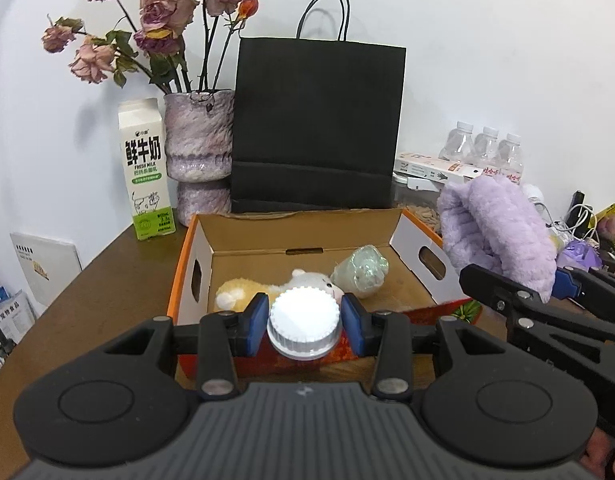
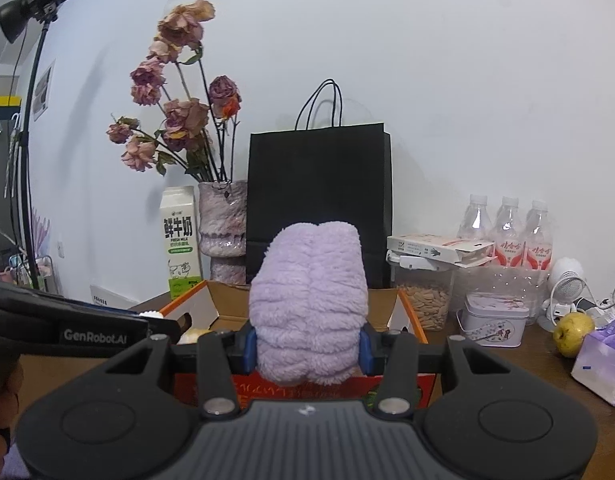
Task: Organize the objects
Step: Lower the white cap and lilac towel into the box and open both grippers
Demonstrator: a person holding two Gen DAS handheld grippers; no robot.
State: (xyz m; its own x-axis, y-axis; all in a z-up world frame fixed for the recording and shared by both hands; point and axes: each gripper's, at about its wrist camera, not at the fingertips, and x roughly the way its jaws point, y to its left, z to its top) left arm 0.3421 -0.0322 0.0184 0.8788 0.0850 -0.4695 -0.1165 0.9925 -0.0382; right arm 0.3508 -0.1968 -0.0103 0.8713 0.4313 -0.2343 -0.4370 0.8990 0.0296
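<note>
My left gripper (image 1: pixel 303 322) is shut on a white ribbed bottle cap (image 1: pixel 304 326), the bottle's body hidden below it, just before the near wall of an open cardboard box (image 1: pixel 303 236) with orange edges. Inside the box lie a yellow and white plush toy (image 1: pixel 267 290) and a pale green wrapped bundle (image 1: pixel 361 270). My right gripper (image 2: pixel 307 344) is shut on a fluffy purple cloth (image 2: pixel 309 304), held upright in front of the same box (image 2: pixel 387 308). In the left wrist view that purple cloth (image 1: pixel 495 232) hangs over the box's right wall.
A black paper bag (image 1: pixel 317 128) stands behind the box, with a vase of dried roses (image 1: pixel 199 140) and a milk carton (image 1: pixel 145 172) to its left. At the right stand water bottles (image 2: pixel 507 232), a jar of seeds (image 2: pixel 425 300), a tin (image 2: pixel 495 320), a pear (image 2: pixel 573 334) and a purple pack (image 2: pixel 603 360).
</note>
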